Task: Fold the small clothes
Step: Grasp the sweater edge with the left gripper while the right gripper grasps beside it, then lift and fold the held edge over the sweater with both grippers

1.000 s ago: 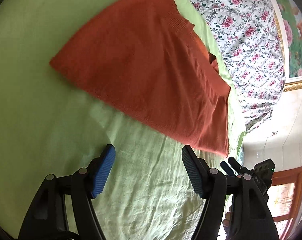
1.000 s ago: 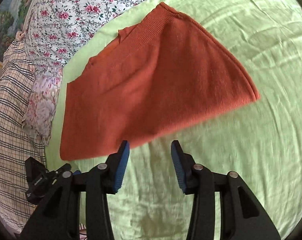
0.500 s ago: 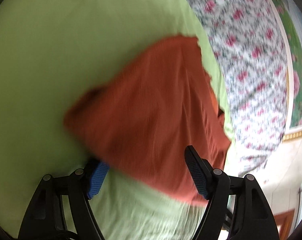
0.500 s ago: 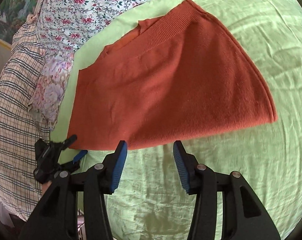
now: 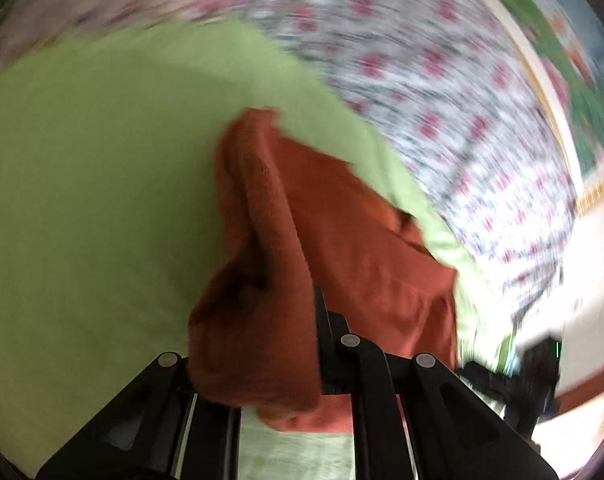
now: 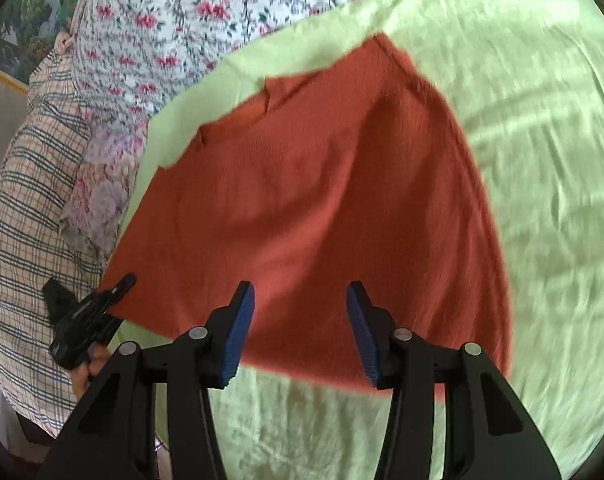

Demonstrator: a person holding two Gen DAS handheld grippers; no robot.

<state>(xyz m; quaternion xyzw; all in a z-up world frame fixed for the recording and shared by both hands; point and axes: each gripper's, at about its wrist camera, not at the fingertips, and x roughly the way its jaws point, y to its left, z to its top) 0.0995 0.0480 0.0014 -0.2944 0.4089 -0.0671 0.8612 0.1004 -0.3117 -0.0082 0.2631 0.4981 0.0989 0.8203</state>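
Pinching cloth [image 5: 262,320] corner, left gripper [image 5: 254,364] clenched; right gripper [image 6: 300,332] agape over near hem, cloth stretching far-left.

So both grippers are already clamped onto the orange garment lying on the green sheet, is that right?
Not quite. Only the left gripper is clamped on the orange garment. The right wrist view shows the right gripper open, its blue fingers spread apart over the garment's near edge. The garment does lie on the green sheet.

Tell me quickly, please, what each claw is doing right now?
Left claw: closed on a bunched corner of the orange knit garment.
Right claw: open, holding nothing, over the garment's near edge.
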